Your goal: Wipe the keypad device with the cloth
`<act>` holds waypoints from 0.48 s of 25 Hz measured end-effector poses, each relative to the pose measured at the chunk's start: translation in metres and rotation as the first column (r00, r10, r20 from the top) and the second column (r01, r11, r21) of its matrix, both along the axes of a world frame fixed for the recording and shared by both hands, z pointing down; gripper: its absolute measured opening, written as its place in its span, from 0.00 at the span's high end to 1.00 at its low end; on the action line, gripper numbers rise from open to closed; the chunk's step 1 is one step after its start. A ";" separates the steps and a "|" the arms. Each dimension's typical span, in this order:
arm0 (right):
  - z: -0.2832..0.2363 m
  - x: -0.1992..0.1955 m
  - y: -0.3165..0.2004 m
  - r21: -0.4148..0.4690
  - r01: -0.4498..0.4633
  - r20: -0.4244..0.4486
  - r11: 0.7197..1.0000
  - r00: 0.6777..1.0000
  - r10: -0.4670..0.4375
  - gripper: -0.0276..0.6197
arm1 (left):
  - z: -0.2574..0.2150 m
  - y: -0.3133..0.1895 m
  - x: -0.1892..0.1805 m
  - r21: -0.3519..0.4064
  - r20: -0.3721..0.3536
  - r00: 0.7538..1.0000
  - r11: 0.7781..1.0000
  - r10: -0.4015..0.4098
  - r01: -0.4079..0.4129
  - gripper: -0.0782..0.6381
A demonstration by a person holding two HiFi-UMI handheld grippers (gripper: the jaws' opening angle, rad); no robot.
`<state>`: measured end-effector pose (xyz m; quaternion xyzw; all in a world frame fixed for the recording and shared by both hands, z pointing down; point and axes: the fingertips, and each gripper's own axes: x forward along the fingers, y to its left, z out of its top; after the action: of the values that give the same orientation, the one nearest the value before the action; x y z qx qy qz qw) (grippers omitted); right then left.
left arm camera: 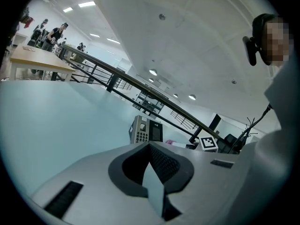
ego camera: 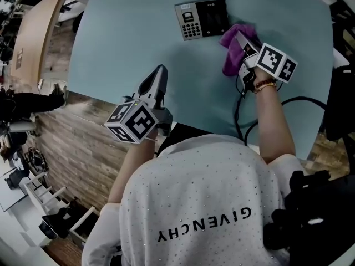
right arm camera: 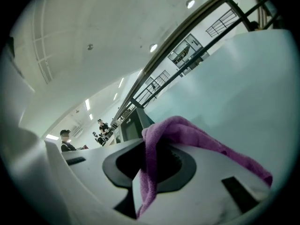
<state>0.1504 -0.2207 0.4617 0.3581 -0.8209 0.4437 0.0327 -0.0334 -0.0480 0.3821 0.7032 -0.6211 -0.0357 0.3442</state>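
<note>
Purple cloth (right arm camera: 197, 137) is pinched in the right tongs (right arm camera: 151, 146), whose jaws are pressed onto it. One fold trails down the seam between them and the rest drapes over one jaw. In the head view the bunched cloth hangs from the tips down onto the pale blue counter (ego camera: 127, 37), right at the right edge of the keypad device (ego camera: 202, 19) and seemingly touching its near corner. The device lies flat toward the far side of the counter, with its button grid on the left part and a dark panel on the right. The left tongs (ego camera: 158, 76) are pressed together with nothing between the jaws. They are held over the near edge of the counter, well apart from the device, with their tips pointing toward it. A black cable (ego camera: 237, 112) curls across the counter below the right hand. Wooden floor (ego camera: 72, 143) shows to the left of the counter.
</note>
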 end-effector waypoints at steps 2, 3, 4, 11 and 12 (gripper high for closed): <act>-0.012 -0.002 -0.007 0.047 0.019 -0.029 0.999 0.999 -0.018 0.86 | 0.001 0.002 0.001 -0.007 0.003 1.000 1.000 0.001 -0.001 0.88; -0.020 -0.004 -0.013 0.077 0.029 -0.041 0.997 0.999 -0.026 0.86 | 0.001 0.003 0.000 -0.006 0.002 1.000 1.000 -0.003 0.003 0.88; -0.029 -0.006 -0.021 0.106 0.037 -0.047 0.994 0.998 -0.032 0.86 | 0.000 0.004 -0.001 -0.004 0.001 1.000 1.000 -0.009 0.009 0.88; -0.083 -0.030 -0.068 0.210 0.039 0.050 0.977 0.997 -0.050 0.86 | 0.001 0.013 -0.020 0.001 -0.002 0.997 0.997 -0.072 0.072 0.88; -0.086 -0.034 -0.072 0.215 0.039 0.061 0.976 0.997 -0.053 0.86 | 0.002 0.014 -0.023 0.002 -0.001 0.997 0.997 -0.080 0.080 0.88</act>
<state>0.1161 -0.2931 0.3755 0.3254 -0.8726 0.3636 -0.0230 -0.0559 -0.0337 0.3838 0.6781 -0.6487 -0.0504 0.3418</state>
